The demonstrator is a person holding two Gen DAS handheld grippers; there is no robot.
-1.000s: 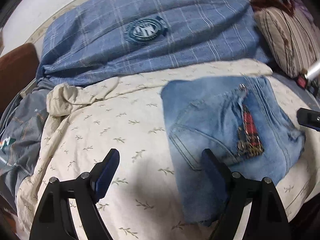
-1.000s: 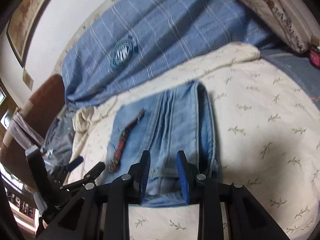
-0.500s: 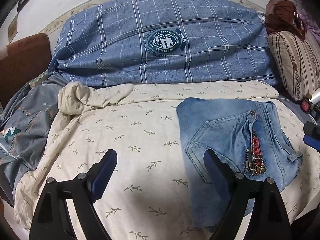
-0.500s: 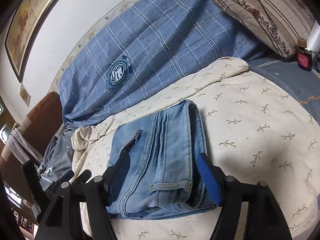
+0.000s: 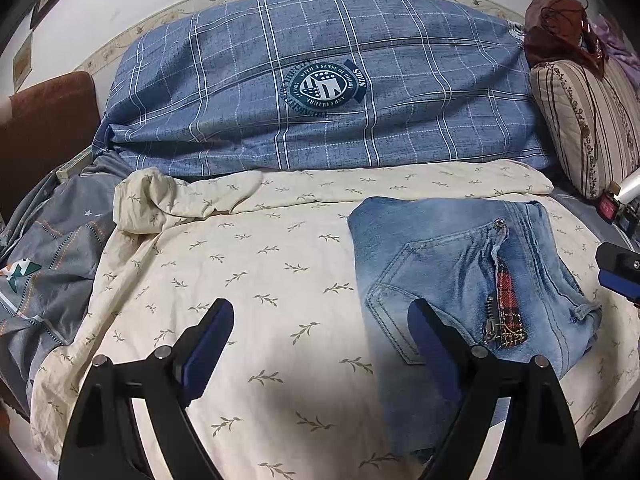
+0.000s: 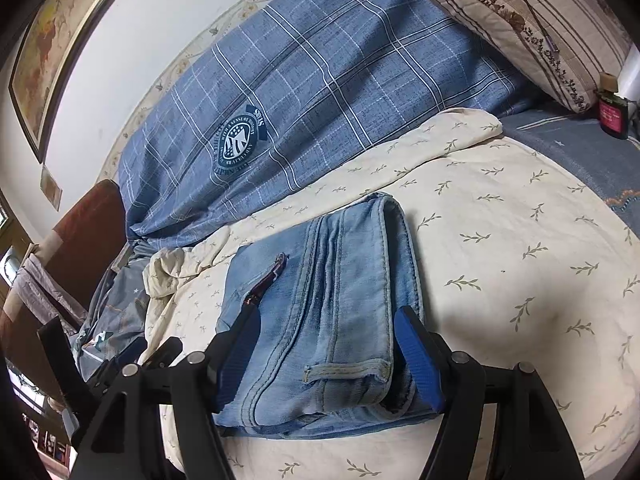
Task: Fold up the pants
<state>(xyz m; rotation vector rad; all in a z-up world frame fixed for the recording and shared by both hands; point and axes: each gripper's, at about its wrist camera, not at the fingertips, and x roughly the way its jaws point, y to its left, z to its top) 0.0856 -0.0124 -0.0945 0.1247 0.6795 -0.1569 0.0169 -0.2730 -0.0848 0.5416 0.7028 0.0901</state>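
Note:
The light blue jeans (image 5: 460, 276) lie folded into a compact rectangle on the cream leaf-print sheet (image 5: 260, 264), with a back pocket and a red plaid strap on top. They also show in the right wrist view (image 6: 340, 296). My left gripper (image 5: 320, 340) is open and empty, held above the sheet at the jeans' left edge. My right gripper (image 6: 328, 356) is open, its jaws standing either side of the waistband end of the jeans, holding nothing. Its tip shows in the left wrist view (image 5: 620, 276).
A blue plaid duvet (image 5: 320, 80) is piled along the wall behind. A striped pillow (image 5: 588, 120) lies at the right, with a small dark bottle (image 6: 612, 112) near it. Grey bedding (image 5: 44, 264) and a brown headboard (image 5: 44, 136) are at the left.
My right gripper has opened, letting go of the jeans' waistband, and drawn back. My left gripper has pulled back from the jeans, staying open. The jeans lie still.

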